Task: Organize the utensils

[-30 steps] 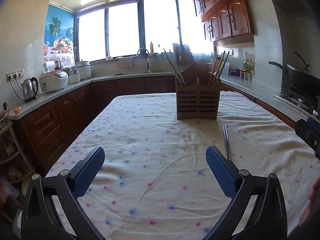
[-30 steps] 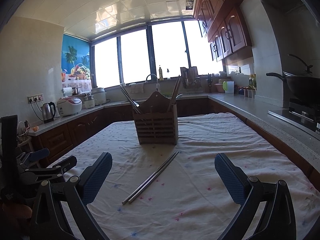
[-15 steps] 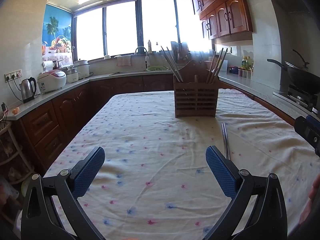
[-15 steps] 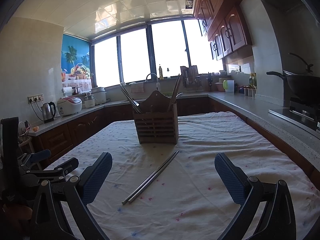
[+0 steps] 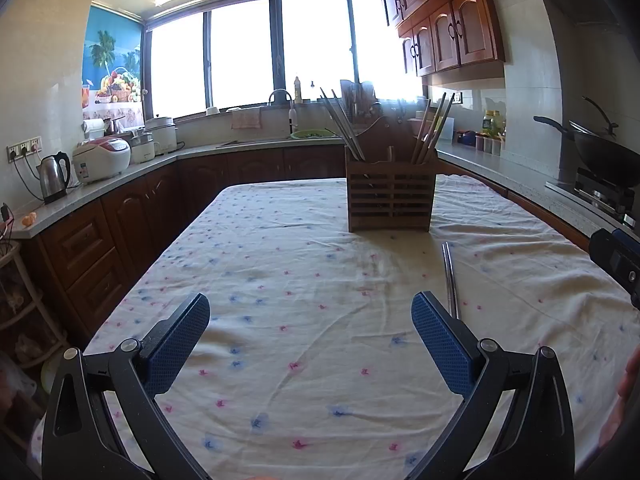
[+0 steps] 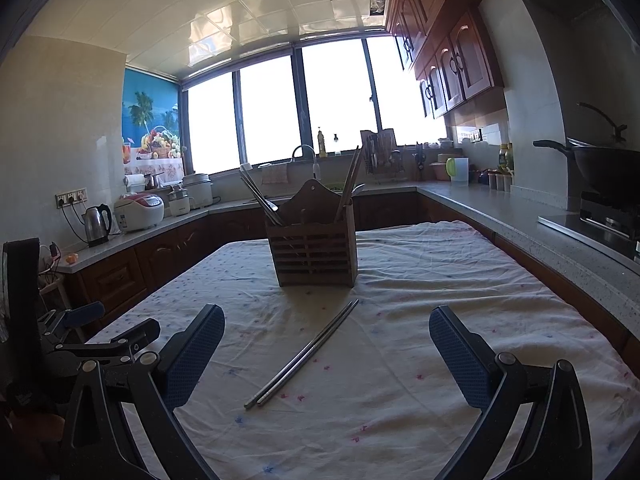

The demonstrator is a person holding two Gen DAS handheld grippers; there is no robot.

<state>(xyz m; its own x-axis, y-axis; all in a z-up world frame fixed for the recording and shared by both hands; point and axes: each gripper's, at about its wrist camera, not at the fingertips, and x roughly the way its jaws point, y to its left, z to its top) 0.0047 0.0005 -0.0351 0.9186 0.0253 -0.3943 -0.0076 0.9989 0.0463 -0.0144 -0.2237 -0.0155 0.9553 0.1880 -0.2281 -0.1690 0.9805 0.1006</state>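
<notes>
- Since a second ago, the wooden chopstick holder (image 5: 391, 196) has drawn slightly nearer in the left wrist view; the right wrist view is nearly unchanged.
- Left gripper (image 5: 310, 334) gapes wide over the floral tablecloth (image 5: 280, 264), holding nothing.
- Right gripper (image 6: 326, 354) is equally wide and empty.
- Two metal chopsticks (image 6: 304, 354) lie side by side on the cloth, in front of the holder, apart from it.
- Holder (image 6: 314, 254) stands upright, chopsticks leaning in both its end compartments.
</notes>
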